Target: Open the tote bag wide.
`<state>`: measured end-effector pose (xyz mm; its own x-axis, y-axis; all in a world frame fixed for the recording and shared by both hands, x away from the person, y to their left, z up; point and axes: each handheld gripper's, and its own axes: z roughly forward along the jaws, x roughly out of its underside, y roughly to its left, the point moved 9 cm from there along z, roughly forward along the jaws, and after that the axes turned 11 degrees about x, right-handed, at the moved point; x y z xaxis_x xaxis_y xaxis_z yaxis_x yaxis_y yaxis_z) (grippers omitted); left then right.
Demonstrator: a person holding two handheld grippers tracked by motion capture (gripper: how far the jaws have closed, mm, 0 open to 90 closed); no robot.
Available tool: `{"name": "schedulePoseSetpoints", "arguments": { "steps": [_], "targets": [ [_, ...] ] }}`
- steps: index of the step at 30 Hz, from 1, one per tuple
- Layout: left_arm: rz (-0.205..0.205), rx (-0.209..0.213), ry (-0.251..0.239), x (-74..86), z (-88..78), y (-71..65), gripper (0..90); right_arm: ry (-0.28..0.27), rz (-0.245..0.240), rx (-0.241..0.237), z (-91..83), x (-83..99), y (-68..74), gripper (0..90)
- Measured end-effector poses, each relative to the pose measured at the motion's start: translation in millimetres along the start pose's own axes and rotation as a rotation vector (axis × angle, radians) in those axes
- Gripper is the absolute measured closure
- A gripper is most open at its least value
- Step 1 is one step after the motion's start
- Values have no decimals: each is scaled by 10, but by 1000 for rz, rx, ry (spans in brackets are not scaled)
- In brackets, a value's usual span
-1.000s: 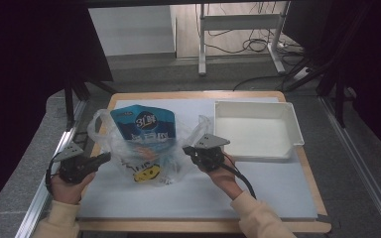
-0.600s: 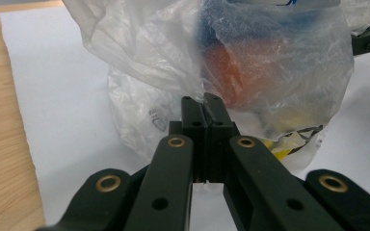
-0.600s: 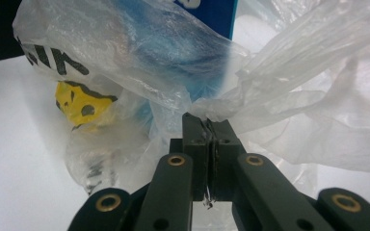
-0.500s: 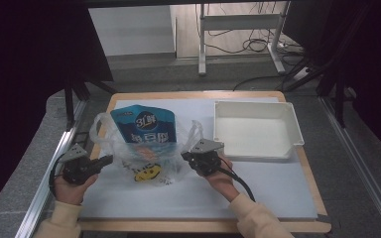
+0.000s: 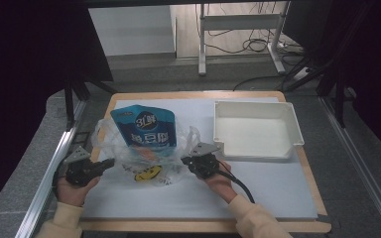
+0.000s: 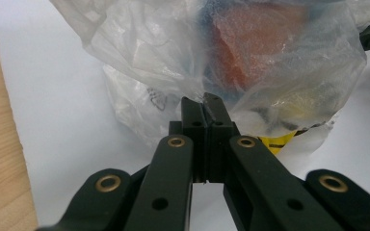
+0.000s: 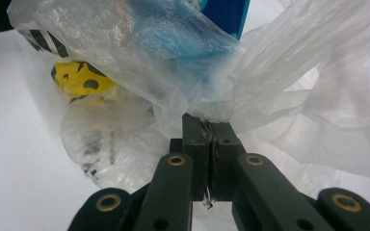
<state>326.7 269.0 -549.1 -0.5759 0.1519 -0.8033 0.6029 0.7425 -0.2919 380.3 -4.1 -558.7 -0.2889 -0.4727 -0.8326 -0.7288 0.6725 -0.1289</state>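
1. Count, L to R: 1 left gripper (image 5: 110,162), 1 clear plastic bag (image 5: 129,153) w/ 1 blue pouch (image 5: 146,128) standing up out of it and 1 yellow item (image 5: 148,174) at its bottom, 1 right gripper (image 5: 185,160), 1 white tray (image 5: 290,135). All on 1 white mat (image 5: 278,183) over a wooden table (image 5: 188,94).
2. Bag sits mid-left on the mat, between the 2 grippers; tray is well apart, to its right.
3. Left gripper (image 6: 204,102): jaws fully closed, pinching a fold of the bag's film (image 6: 144,91) at the bag's left side.
4. Right gripper (image 7: 211,122): jaws closed too, a thin bunch of film (image 7: 279,53) clamped between them at the bag's right side.
5. Vs earlier frames: right gripper has come lower and a bit nearer the person; bag looks slacker on that side. Left gripper approx same spot. Both grips unchanged. Tray hasn't moved.
6. Hard to read: orange-red patch (image 6: 250,43) seen thru the film in the left gripper view is blurred, can't tell what it is. Yellow item w/ black marks (image 7: 74,79) is half covered by film; can't ID it. Pouch print too small to read. Pouch bottom hidden inside the bag.
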Motion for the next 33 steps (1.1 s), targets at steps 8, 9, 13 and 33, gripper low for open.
{"name": "schedulePoseSetpoints", "arguments": {
  "steps": [8,9,13,33],
  "targets": [
    [-16,4,41,121,78,15,900,41,1,-20,39,143,51,868],
    [-16,4,41,121,78,15,900,48,-2,-23,41,176,58,868],
    [-20,8,57,177,110,30,900,70,-1,-25,44,255,60,868],
    [-35,-8,144,402,279,80,900,133,9,-38,74,410,67,868]
  ]
}}
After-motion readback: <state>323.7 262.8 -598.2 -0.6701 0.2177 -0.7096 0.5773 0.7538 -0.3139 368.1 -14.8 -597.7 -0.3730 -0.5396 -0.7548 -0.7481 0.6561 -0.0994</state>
